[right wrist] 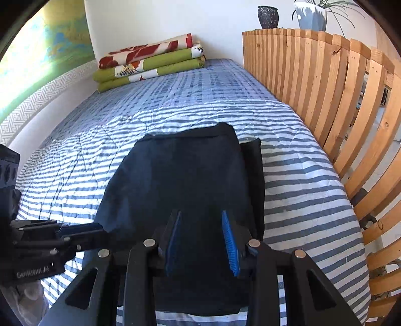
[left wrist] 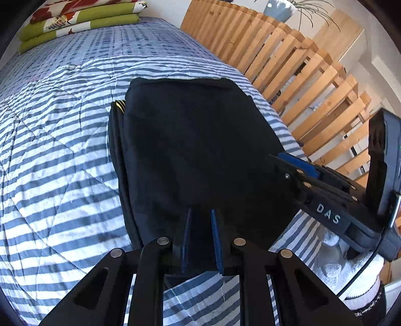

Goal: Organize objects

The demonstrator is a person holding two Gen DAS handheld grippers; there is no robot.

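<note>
A folded black garment [left wrist: 195,140] lies on the blue-and-white striped bedspread [left wrist: 55,140]; it also shows in the right wrist view [right wrist: 180,180]. A thin yellow stripe shows at its left fold. My left gripper [left wrist: 201,213] hovers over the garment's near edge, jaws a little apart with nothing between them. My right gripper [right wrist: 201,214] is open over the garment's near right part and is empty. The right gripper also shows in the left wrist view [left wrist: 288,163] at the garment's right edge. The left gripper shows in the right wrist view [right wrist: 82,230] at its left edge.
A stack of folded green, red and white floral blankets [right wrist: 150,62] lies at the bed's far end. A wooden slatted rail [right wrist: 338,105] runs along the bed's right side, with a dark vase [right wrist: 268,16] and a potted plant [right wrist: 313,15] on top. A wall borders the left.
</note>
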